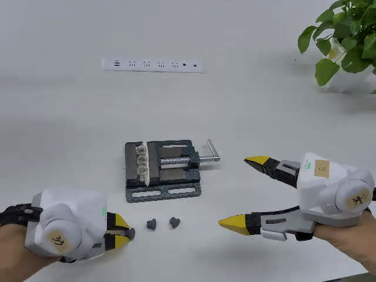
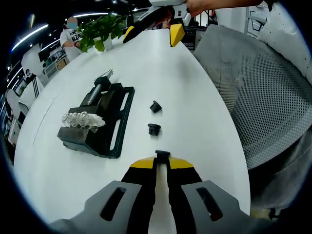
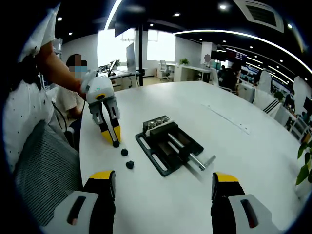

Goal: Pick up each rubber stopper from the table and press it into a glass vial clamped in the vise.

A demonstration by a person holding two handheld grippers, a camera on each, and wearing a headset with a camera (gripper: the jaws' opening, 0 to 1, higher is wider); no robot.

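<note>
A dark vise [image 1: 161, 171] stands mid-table with several glass vials [image 1: 141, 163] clamped in a row at its left end. Two black rubber stoppers [image 1: 151, 224] [image 1: 174, 222] lie on the table just in front of it. My left gripper [image 1: 122, 231] is low at the left, shut on a third stopper [image 2: 162, 155] held at its yellow tips. In the left gripper view the vise [image 2: 100, 119], the vials [image 2: 83, 119] and both loose stoppers [image 2: 154, 129] [image 2: 155, 107] lie ahead. My right gripper [image 1: 244, 192] hovers open to the right of the vise [image 3: 168, 141], nothing between its fingers.
A white power strip [image 1: 153, 64] lies at the back of the table and a potted plant [image 1: 343, 41] stands at the far right corner. The vise's screw handle [image 1: 212, 150] sticks out to the right. A mesh chair [image 2: 253, 83] is beside the table edge.
</note>
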